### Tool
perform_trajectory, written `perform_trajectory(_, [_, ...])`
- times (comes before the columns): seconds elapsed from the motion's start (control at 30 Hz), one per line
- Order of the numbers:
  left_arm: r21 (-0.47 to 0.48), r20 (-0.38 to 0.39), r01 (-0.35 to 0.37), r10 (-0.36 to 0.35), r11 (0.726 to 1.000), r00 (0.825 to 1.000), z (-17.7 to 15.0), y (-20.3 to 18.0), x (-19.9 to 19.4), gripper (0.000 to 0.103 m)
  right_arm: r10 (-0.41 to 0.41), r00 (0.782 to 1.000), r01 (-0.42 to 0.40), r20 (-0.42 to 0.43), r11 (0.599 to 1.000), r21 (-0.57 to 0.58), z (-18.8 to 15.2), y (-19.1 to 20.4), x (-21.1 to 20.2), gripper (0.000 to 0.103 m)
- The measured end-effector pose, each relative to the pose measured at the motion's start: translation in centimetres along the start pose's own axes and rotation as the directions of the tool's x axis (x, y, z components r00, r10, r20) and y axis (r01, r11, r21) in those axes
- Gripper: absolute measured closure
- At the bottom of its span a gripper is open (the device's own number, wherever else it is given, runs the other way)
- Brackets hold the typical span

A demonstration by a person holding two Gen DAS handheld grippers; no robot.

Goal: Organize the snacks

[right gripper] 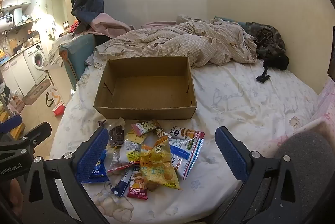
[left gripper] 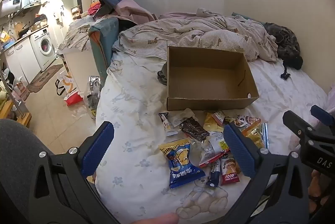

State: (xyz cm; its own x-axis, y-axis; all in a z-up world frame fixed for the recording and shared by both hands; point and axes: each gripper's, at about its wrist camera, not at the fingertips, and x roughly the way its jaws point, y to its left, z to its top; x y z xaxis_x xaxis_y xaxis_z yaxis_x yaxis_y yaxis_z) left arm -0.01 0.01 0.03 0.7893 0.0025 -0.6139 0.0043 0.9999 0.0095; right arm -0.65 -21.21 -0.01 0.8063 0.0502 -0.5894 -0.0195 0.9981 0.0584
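An empty brown cardboard box (left gripper: 211, 79) (right gripper: 146, 87) stands on the bed. Just in front of it lies a heap of several snack packets (left gripper: 211, 140) (right gripper: 146, 152): a blue and yellow bag (left gripper: 181, 163), a dark brown packet (left gripper: 193, 129) (right gripper: 116, 136), a yellow crisp bag (right gripper: 160, 165), a red "FOOD" rice cake packet (right gripper: 137, 186) (left gripper: 229, 170). My left gripper (left gripper: 167, 150) hovers open over the heap's left side, nothing between its fingers. My right gripper (right gripper: 162, 157) hangs open above the heap, touching nothing. The right gripper's tip (left gripper: 309, 129) shows at the left wrist view's right edge.
A crumpled checked quilt (left gripper: 199, 35) (right gripper: 188, 43) and dark clothing (right gripper: 270, 45) lie behind the box. White bear-print sheet (right gripper: 240, 102) spreads right of the box. The bed's left edge drops to a tiled floor (left gripper: 52, 115) with bags; a kitchen with a washing machine (left gripper: 45, 48) lies beyond.
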Motion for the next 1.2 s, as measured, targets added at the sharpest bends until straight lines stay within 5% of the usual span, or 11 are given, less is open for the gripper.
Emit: perform_trajectory(1.2, [0.006,0.012,-0.001,0.001,1.0,1.0,0.2,-0.3,-0.44,0.0,-0.005,1.0,0.005,0.01,1.0,-0.007,0.13,-0.04,-0.19,0.0])
